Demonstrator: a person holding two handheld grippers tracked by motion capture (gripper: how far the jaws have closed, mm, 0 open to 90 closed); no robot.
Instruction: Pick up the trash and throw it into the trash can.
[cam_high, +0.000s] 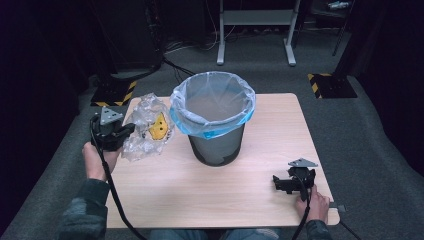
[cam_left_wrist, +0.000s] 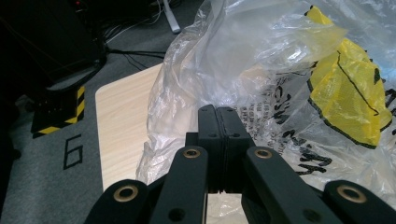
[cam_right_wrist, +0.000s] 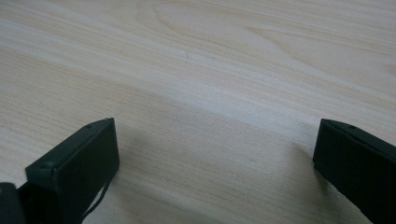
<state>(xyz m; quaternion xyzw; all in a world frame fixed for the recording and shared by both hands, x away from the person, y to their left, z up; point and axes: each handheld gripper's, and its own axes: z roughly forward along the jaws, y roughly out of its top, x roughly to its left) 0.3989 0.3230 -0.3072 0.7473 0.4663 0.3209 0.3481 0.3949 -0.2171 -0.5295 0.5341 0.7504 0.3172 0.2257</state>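
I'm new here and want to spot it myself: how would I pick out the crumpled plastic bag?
Start at the grey bin with a blue-edged liner standing mid-table. Just to its left, the left gripper has its jaws shut on the plastic bag, which bulges up beside the bin. It is loose, clear and crinkled, with a yellow patch and black print, unlike the smooth liner stretched over the bin's rim.

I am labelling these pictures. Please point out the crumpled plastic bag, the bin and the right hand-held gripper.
crumpled plastic bag (cam_left_wrist: 345, 88), left gripper view, on its yellow printed patch.
bin (cam_high: 217, 145), high view, on its grey outer wall.
right hand-held gripper (cam_right_wrist: 215, 163), right gripper view, midway between its open jaws.
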